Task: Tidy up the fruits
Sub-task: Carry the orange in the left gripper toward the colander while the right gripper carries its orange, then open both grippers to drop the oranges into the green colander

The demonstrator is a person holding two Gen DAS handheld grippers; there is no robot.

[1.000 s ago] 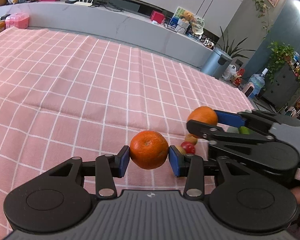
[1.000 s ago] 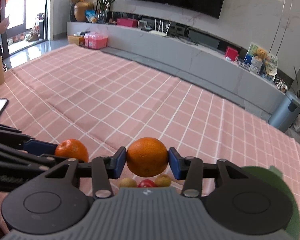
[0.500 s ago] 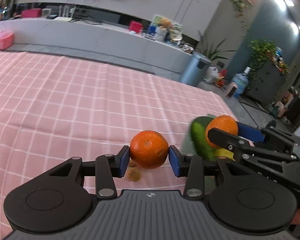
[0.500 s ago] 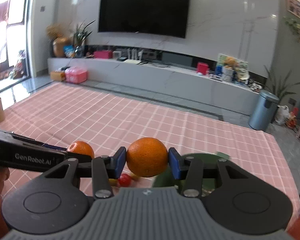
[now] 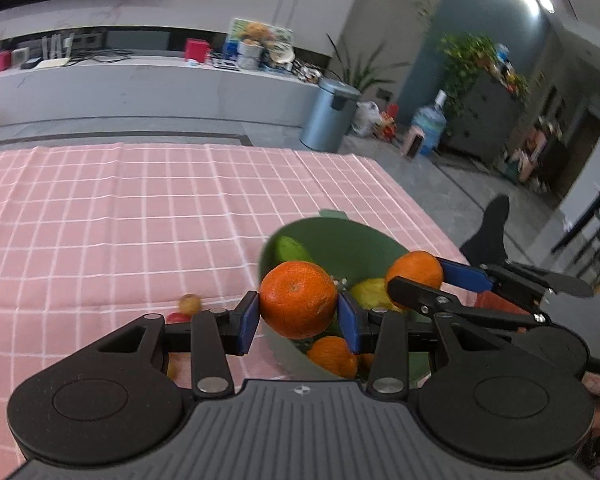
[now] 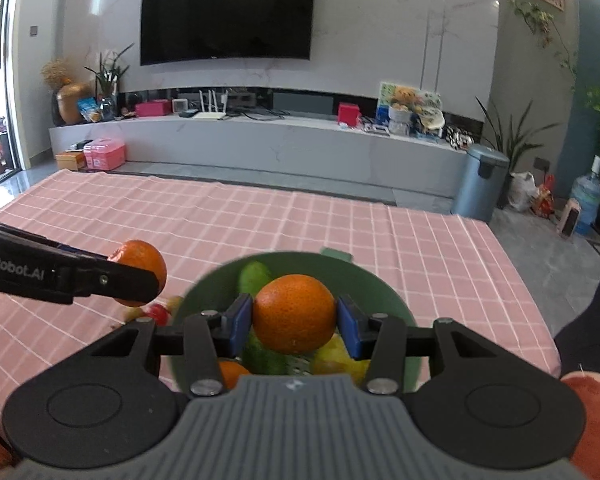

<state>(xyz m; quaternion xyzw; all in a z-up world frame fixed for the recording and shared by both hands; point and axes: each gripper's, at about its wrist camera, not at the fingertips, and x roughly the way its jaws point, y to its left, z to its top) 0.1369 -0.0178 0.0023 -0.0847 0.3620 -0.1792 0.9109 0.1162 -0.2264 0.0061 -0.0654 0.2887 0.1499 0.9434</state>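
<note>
Left tongs (image 5: pixel 298 312) are clamped on a round orange mandarin with a green stem dimple (image 5: pixel 298 305), blue pads pressed against both of its sides; it is held in the air over the near-left rim of a deep green plastic bowl (image 5: pixel 340 232). Right tongs (image 6: pixel 294 322) are likewise clamped on a second round orange mandarin (image 6: pixel 294 313), held above the middle of the bowl (image 6: pixel 364 280). In the left wrist view the right tongs (image 5: pixel 416 280) are seen just beside the left ones, over the bowl's right half. In the right wrist view the left tongs (image 6: pixel 140 276) are seen at the left, outside the bowl's rim. Inside the bowl are seen a green oblong fruit (image 5: pixel 292 250), a yellow fruit (image 5: pixel 370 294) and another orange fruit (image 5: pixel 334 356). The bowl is set on a bench covered with a pink cloth with a white grid (image 5: pixel 140 208), close to its right edge. Two small fruits, one red (image 6: pixel 158 312) and one yellowish (image 5: pixel 190 303), are left on the cloth just left of the bowl; exact kind cannot be told, blurred.
</note>
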